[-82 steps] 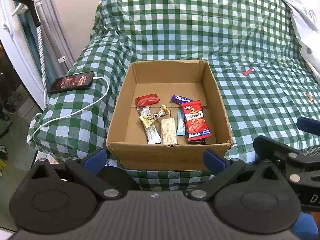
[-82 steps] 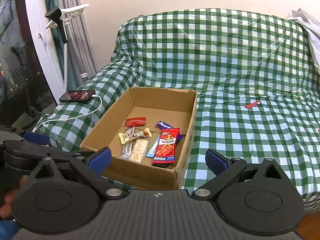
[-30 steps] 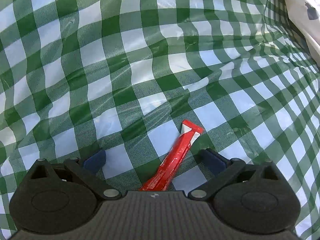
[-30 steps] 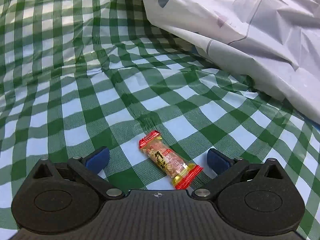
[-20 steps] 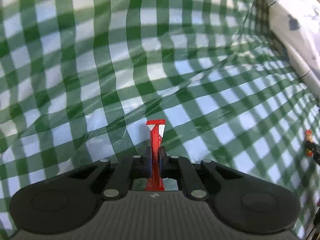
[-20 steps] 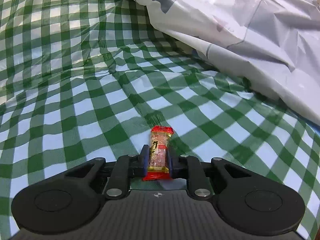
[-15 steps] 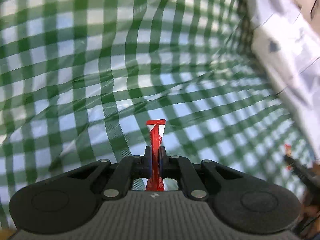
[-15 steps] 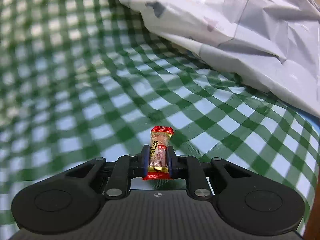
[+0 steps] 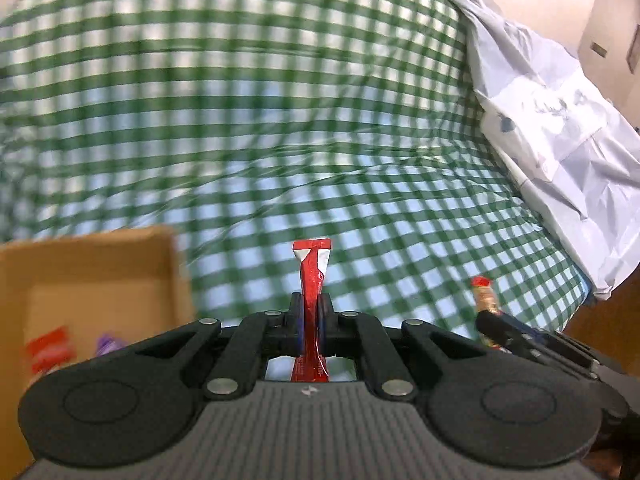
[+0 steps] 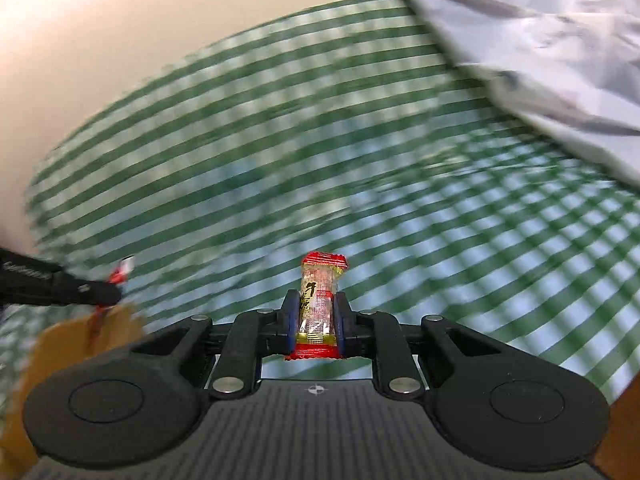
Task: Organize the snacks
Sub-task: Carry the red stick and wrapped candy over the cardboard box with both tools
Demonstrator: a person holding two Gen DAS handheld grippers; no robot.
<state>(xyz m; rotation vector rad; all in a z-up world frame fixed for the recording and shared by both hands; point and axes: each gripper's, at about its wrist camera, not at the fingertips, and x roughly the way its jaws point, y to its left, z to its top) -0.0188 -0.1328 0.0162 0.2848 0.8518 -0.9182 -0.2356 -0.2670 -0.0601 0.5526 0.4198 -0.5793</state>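
My left gripper (image 9: 311, 320) is shut on a thin red snack stick (image 9: 311, 276) that stands upright between its pads, lifted above the checked cloth. The cardboard box (image 9: 100, 272) is at the lower left of the left wrist view, with a red packet (image 9: 50, 348) and a purple packet (image 9: 108, 342) blurred inside. My right gripper (image 10: 316, 320) is shut on a clear snack bar with red ends (image 10: 318, 304). The right gripper and its bar also show in the left wrist view (image 9: 486, 300). The left gripper with the red stick shows in the right wrist view (image 10: 116, 280), above the blurred box (image 10: 80, 344).
A green and white checked cloth (image 9: 320, 120) covers the sofa. A crumpled white sheet (image 9: 560, 128) lies at the right, also in the right wrist view (image 10: 540, 32). A pale wall (image 10: 140, 20) is behind the sofa. Both views are motion-blurred.
Both grippers closed on their snacks, lifted them off the cloth and swung left. The box has come into the left wrist view.
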